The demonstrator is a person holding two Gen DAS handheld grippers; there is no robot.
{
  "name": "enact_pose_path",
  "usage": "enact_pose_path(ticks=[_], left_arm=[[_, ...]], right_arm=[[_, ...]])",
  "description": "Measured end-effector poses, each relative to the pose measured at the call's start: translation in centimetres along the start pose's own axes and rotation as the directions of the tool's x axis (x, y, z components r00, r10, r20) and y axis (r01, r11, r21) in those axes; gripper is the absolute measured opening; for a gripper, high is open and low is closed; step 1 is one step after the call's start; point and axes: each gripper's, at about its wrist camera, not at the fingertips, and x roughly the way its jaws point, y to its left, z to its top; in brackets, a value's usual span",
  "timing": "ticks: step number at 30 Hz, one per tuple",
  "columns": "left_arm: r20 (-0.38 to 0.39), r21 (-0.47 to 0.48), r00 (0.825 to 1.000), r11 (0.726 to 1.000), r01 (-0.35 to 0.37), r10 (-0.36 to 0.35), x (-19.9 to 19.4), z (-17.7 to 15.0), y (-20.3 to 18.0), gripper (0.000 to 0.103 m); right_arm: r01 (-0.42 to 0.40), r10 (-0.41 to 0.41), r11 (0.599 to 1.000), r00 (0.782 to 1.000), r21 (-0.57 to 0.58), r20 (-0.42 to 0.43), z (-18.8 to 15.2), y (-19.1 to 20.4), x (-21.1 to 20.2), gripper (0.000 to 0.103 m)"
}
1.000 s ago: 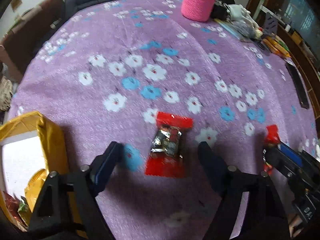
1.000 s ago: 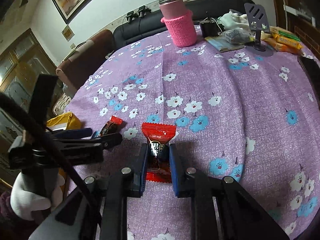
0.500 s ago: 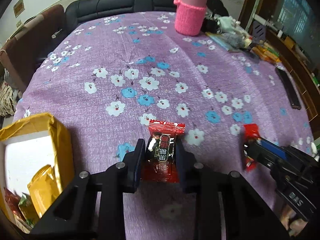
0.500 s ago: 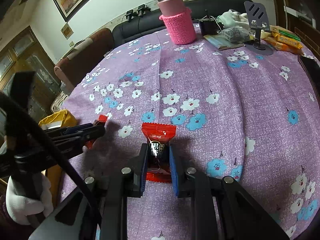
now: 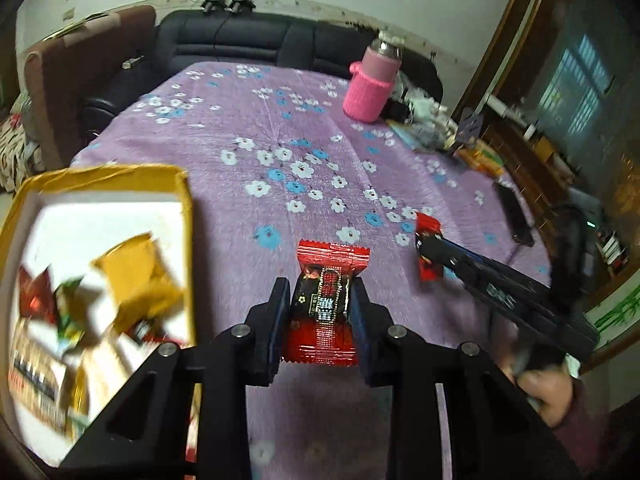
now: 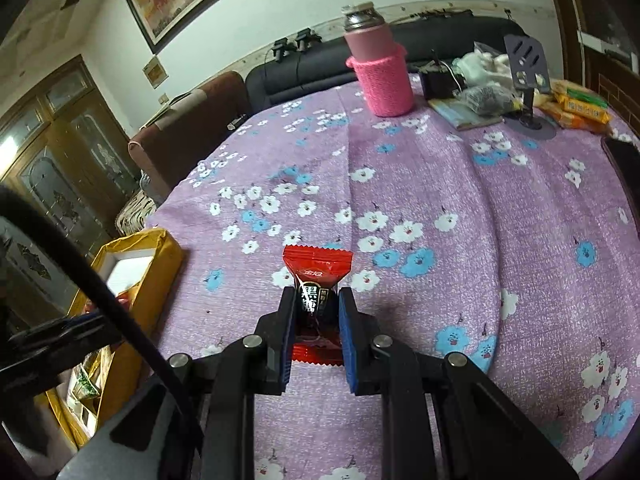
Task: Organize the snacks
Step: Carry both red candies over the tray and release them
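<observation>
Tongs on both sides are clenched, each on one red candy. The left tongs (image 5: 320, 316) hold a red and black candy wrapper (image 5: 326, 300) between the two blue-lined fingers; the pads press on its dark middle part, and the crimped red ends stick out above and below the fingers. This candy is lifted off the purple flowered tablecloth (image 5: 280, 128), just to the right of the yellow cardboard box (image 5: 182, 196). The box is open at the top, white inside, and it has several snack packets (image 5: 136, 280) in it, one of them yellow; they are blurred, so their kind cannot be told.

The right tongs (image 6: 314, 320) are closed narrowly on a second red candy (image 6: 316, 276). Its black middle with white characters sits between the pads, the upper red end fans out above the fingertips, and the lower end shows under them. In the left wrist view the right tongs (image 5: 430, 256) come in from the right side with the second candy (image 5: 428, 248) at their tip, and a person's hand (image 5: 548, 396) holds the handle. From the right wrist view, the yellow box (image 6: 160, 256) stands at the left edge of the table.

At the far side of the table stands a pink flask in a knitted pink sleeve (image 6: 382, 68), and near it a dark phone stand (image 6: 528, 80) and some yellow packets (image 6: 580, 104).
</observation>
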Motion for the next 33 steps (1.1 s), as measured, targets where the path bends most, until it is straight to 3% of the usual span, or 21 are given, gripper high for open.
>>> enact_pose_path(ticks=[4,7,14,16,17,20,23,27,29,33], left_arm=[[0.067,-0.073,0.998,0.997,0.026,-0.021,-3.7,-1.8,2.5,0.031],[0.118,-0.152,0.991,0.985,0.078,-0.060,-6.3,-3.1,5.3,0.031],[0.191,-0.248,0.982,0.967,0.055,-0.007,-10.2,-5.7,10.2,0.031],[0.157,-0.186,0.988,0.982,0.019,0.011,-10.1,-5.9,9.2,0.036],[0.128,-0.142,0.992,0.990,0.012,0.006,-9.8,-6.1,8.3,0.044],[0.062,-0.026,0.995,0.997,0.077,-0.075,-7.9,-6.8,4.6,0.065],[-0.015,0.110,0.995,0.989,0.099,-0.098,-5.2,-7.3,0.7,0.066],[-0.124,0.297,0.992,0.955,0.018,0.020,-0.5,-7.7,-2.6,0.067],[-0.166,0.323,0.983,0.946,-0.025,0.082,1.4,-7.7,-2.6,0.067],[-0.197,0.324,0.971,0.944,-0.063,0.133,3.1,-7.2,-1.9,0.064]], right_arm=[[0.046,-0.044,0.998,0.998,-0.046,0.038,-0.1,1.6,-0.8,0.019],[0.009,-0.007,0.999,0.999,-0.048,0.034,-0.4,3.0,-1.8,0.019],[-0.043,0.042,0.995,0.999,-0.089,-0.013,-2.5,7.6,-2.4,0.019],[-0.045,0.043,0.992,0.999,-0.117,-0.021,-3.2,9.0,-2.5,0.019],[-0.048,0.045,0.991,0.999,-0.122,-0.024,-3.4,9.4,-2.5,0.019],[-0.057,0.054,0.993,0.998,-0.107,-0.033,-4.4,9.4,-3.0,0.019],[-0.048,0.046,0.995,0.999,-0.089,-0.024,-5.1,8.7,-4.1,0.019],[-0.025,0.025,0.996,1.000,-0.082,-0.002,-5.5,7.5,-5.8,0.019],[-0.029,0.029,0.997,1.000,-0.075,0.008,-5.6,6.7,-6.5,0.019],[-0.049,0.050,0.997,0.999,-0.060,0.017,-5.9,5.8,-7.0,0.019]])
